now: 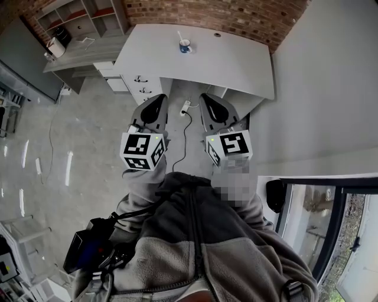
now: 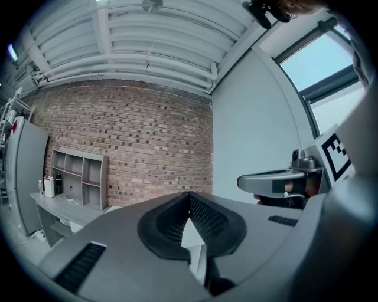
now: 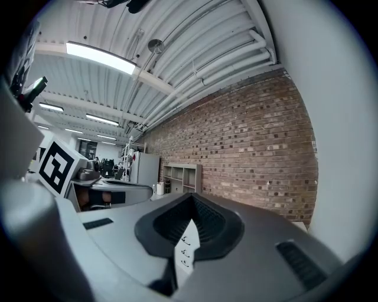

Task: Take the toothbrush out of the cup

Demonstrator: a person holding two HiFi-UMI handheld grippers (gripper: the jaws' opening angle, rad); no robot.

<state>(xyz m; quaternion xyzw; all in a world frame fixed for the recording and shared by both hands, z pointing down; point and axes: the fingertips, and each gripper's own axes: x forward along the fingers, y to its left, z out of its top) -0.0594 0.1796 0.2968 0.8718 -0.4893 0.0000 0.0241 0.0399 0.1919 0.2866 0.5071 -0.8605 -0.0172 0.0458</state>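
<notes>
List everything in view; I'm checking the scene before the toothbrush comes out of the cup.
Desk: one, pale grey, against the brick wall.
Cup: one, blue and white, on the desk's far side.
Toothbrush: one, pale, standing in the cup.
Drawer unit: one, white, under the desk's left end.
Shelf unit: one, grey, left of the desk.
Power strip: one, white, on the floor.
Left gripper: one, grey, shut and empty, held short of the desk.
Right gripper: one, grey, shut and empty, beside the left.
</notes>
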